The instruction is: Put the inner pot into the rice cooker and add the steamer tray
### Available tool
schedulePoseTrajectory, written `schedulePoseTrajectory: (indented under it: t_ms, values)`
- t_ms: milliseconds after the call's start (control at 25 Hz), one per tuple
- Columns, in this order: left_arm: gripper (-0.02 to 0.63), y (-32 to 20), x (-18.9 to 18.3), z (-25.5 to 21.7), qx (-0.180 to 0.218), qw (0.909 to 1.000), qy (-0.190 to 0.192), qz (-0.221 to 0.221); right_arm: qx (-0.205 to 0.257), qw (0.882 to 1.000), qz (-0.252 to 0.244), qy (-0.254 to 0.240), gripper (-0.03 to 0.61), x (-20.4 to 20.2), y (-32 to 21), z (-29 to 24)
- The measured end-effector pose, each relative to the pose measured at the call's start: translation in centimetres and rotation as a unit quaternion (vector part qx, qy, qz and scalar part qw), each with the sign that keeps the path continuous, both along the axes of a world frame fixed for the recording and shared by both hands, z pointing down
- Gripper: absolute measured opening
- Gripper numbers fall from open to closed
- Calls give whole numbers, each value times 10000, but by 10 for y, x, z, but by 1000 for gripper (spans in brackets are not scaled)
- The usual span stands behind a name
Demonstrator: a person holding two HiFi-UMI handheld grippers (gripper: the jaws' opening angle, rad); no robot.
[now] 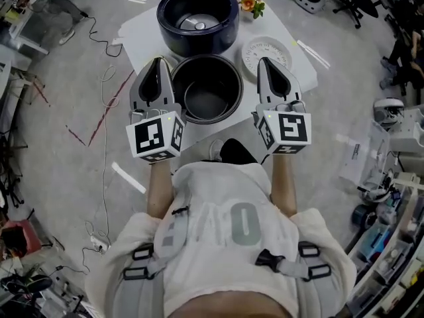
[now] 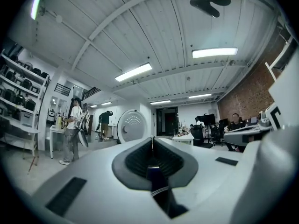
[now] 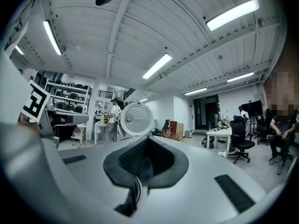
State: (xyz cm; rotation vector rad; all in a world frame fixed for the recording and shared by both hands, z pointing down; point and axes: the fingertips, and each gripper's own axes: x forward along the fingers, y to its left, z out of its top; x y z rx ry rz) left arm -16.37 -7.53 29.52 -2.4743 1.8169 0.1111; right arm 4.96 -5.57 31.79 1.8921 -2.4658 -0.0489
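The dark inner pot (image 1: 207, 88) hangs between my two grippers, just in front of the open navy rice cooker (image 1: 197, 18). My left gripper (image 1: 158, 61) is shut on the pot's left rim and my right gripper (image 1: 266, 61) on its right rim. In the left gripper view the jaws (image 2: 152, 141) meet at the tips, with a dark wall and a silver rim edge (image 2: 159, 190) pinched low between them. The right gripper (image 3: 145, 141) shows the same rim edge (image 3: 136, 190). A white round steamer tray (image 1: 267, 52) lies on the mat, right of the pot.
The cooker stands on a white mat (image 1: 142, 35) on the grey floor, its raised round lid (image 2: 132, 125) behind it. Orange flowers (image 1: 252, 4) sit beside the cooker. Cables (image 1: 106, 78) trail at the left. Shelves and clutter line the right edge (image 1: 391, 177).
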Motion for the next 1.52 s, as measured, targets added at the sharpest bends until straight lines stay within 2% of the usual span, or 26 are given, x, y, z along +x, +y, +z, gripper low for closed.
schedulePoseTrajectory:
  t_ms: [520, 680, 760, 800, 920, 960, 1080, 1160, 1320, 1520]
  values:
    - [23, -19, 6, 0, -118, 9987, 110, -478, -224, 9976, -633, -141, 8, 1, -35, 3]
    - [24, -21, 12, 0, -151, 9989, 139, -426, -168, 9962, -831, -175, 8, -1, -40, -3]
    - [26, -19, 13, -1, -133, 9991, 178, -370, -148, 9941, -1044, -243, 97, -5, -41, -6]
    - [44, -18, 12, -2, -108, 9992, 207, -332, -145, 9931, -1130, -290, 122, -6, -41, -8]
    - [183, -15, 10, -6, -82, 9990, 420, -121, -218, 9905, -1269, -480, 186, -6, -44, -11]
    - [208, -15, 7, -5, -120, 9985, 536, -67, -293, 9888, -1332, -601, 217, -7, -45, -10]
    - [250, -19, -8, 9, -413, 9946, 952, -94, -671, 9784, -1594, -1135, 282, -11, -51, -2]
    - [255, -20, -17, 27, -691, 9902, 1197, -179, -917, 9698, -1699, -1492, 298, -10, -53, 8]
    - [255, -24, -29, 70, -1267, 9787, 1587, -306, -1319, 9531, -1742, -2092, 298, -4, -60, 33]
    - [255, -16, -37, 129, -2030, 9578, 1994, -415, -1838, 9342, -1714, -2531, 298, -6, -60, 74]
